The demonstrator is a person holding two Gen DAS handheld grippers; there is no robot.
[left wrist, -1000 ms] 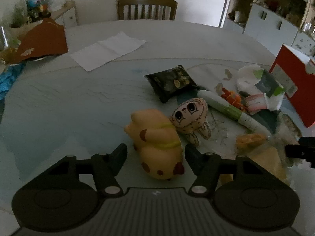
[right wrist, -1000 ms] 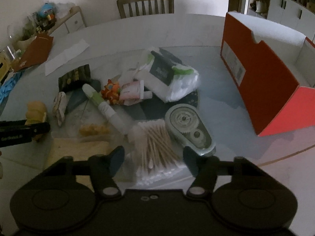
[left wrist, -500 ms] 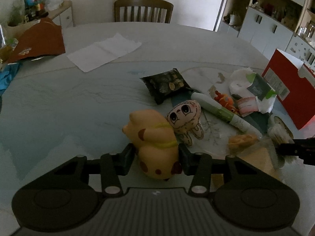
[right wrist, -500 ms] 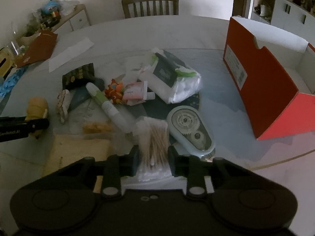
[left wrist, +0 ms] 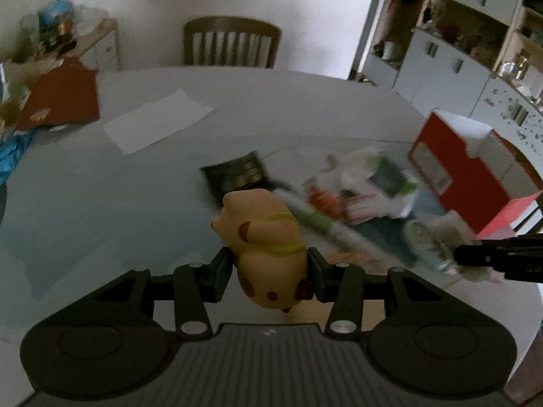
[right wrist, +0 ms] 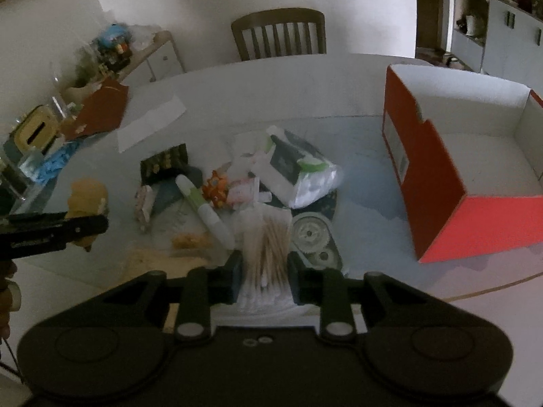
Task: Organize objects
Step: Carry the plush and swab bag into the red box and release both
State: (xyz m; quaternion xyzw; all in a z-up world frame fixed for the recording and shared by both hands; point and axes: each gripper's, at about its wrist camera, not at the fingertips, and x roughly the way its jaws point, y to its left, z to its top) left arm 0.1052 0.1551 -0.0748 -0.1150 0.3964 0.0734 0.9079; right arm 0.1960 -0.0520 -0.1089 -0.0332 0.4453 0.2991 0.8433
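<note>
My left gripper is shut on a yellow squishy toy animal and holds it lifted above the table; the toy also shows in the right wrist view. My right gripper is shut on a bag of cotton swabs, raised off the table. An open red box with a white inside stands at the right; it also shows in the left wrist view. The right gripper's finger reaches into the left wrist view at the right edge.
A pile stays on the round table: a dark snack packet, a green-white tube, an orange toy, a wipes pack, a tape dispenser. White paper and a chair lie beyond.
Both grippers closed, the left on the yellow toy and the right on the cotton swabs, then lifted them off the table. The left view has swung right, towards the red box.
</note>
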